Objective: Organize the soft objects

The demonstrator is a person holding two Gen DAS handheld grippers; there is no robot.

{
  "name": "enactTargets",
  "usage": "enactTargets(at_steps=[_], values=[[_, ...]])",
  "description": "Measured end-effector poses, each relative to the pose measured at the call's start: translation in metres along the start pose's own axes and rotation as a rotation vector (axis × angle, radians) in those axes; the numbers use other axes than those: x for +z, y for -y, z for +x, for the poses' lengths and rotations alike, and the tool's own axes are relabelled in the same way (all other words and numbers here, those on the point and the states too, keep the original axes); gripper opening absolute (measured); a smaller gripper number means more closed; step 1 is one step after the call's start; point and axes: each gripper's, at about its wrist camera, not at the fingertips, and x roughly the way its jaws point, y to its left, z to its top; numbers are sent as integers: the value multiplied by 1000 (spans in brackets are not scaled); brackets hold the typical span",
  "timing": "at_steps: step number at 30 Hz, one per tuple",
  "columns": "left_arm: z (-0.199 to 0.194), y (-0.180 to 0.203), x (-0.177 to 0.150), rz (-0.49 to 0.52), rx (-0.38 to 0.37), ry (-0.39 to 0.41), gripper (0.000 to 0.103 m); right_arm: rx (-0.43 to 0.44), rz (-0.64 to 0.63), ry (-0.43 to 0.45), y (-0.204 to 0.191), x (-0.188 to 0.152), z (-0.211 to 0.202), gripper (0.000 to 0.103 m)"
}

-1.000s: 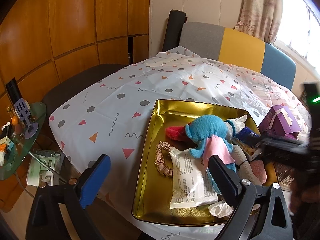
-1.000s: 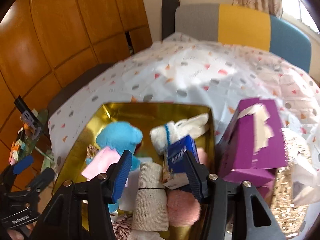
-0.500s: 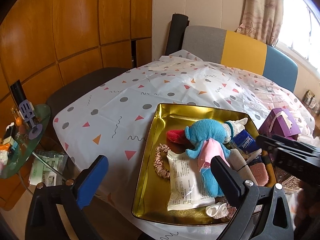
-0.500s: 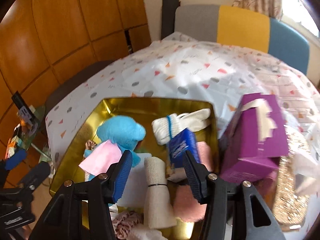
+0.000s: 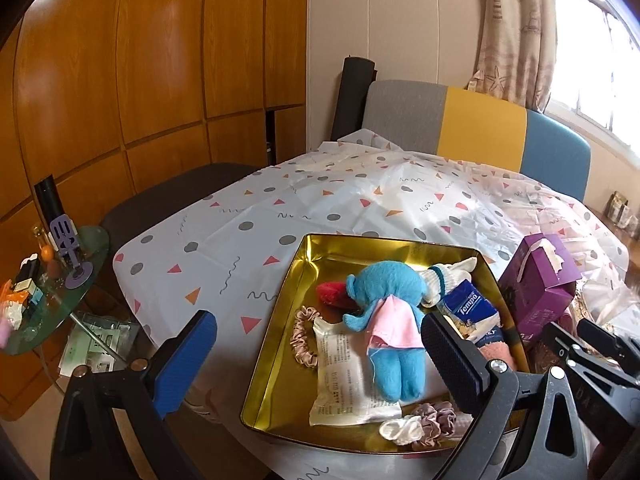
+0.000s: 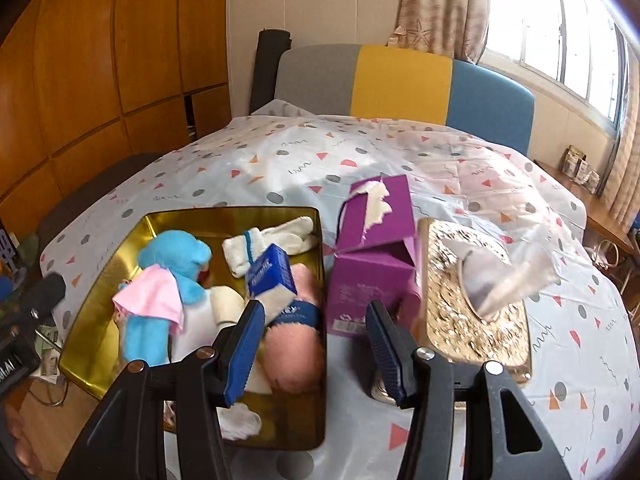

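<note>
A blue plush elephant (image 5: pixel 390 312) in a pink cape lay face-down in the gold tin tray (image 5: pixel 280 344), its feet toward six o'clock, beside a blue tissue pack (image 5: pixel 470 307) marked "Tempo" at its three o'clock. Both the left gripper (image 5: pixel 316 354) and the right gripper (image 6: pixel 314 350) hung open and empty above the tray's near edge. A purple tissue box (image 6: pixel 374 254) stood just right of the tray.
</note>
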Motion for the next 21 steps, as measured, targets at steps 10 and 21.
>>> enactTargets(at_steps=[10, 21], values=[[-1, 5, -3, 9, -1, -19, 103, 17, 2, 5, 0, -6, -3, 53], [1, 7, -5, 20, -3, -33, 103, 22, 11, 0, 2, -6, -1, 53]])
